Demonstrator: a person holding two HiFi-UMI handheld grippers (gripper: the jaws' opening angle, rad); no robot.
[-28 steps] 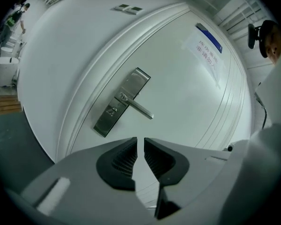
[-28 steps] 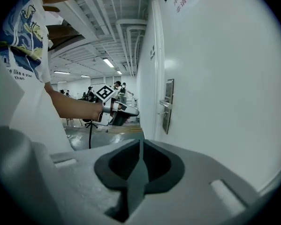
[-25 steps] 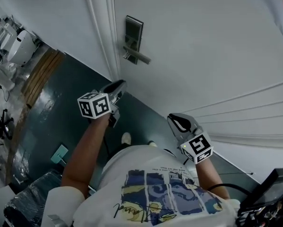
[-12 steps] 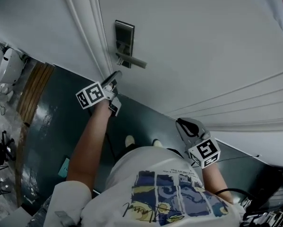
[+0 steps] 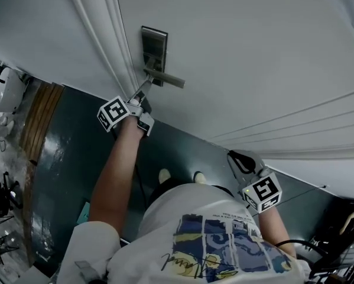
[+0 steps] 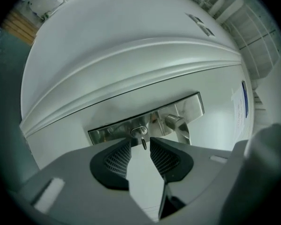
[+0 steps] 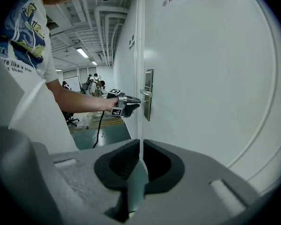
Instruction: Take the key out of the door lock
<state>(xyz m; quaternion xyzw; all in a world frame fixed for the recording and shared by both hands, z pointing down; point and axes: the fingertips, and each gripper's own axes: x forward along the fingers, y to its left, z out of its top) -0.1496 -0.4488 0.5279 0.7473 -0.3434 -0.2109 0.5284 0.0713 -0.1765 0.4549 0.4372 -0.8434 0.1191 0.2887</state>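
The key is still in the cylinder of the lock plate. Its bow hangs out towards us, just at 9 o'clock of the lever handle in the left gripper view.

What's new is the left gripper. A second ago it was hanging lower down by the door frame, well short of the lock. Now it has come up level with the keyhole, reaching in from about 7 o'clock in the head view, and the wrist has rolled on the way. Its jaws have just been opening, and they now stand wide with the key's bow in the gap between the two pads. Neither pad looks to be pressing on it, so the claw is released around the key rather than holding it.

I'd say the approach is about finished and the pull hasn't started. The next move would be to close on the bow and draw it straight out. Closing off-centre could let the thin bow slip.

The right gripper has hardly stirred. It's low at 4 o'clock in the head view, well apart from the lock and close to the door. Its jaws are together on nothing.
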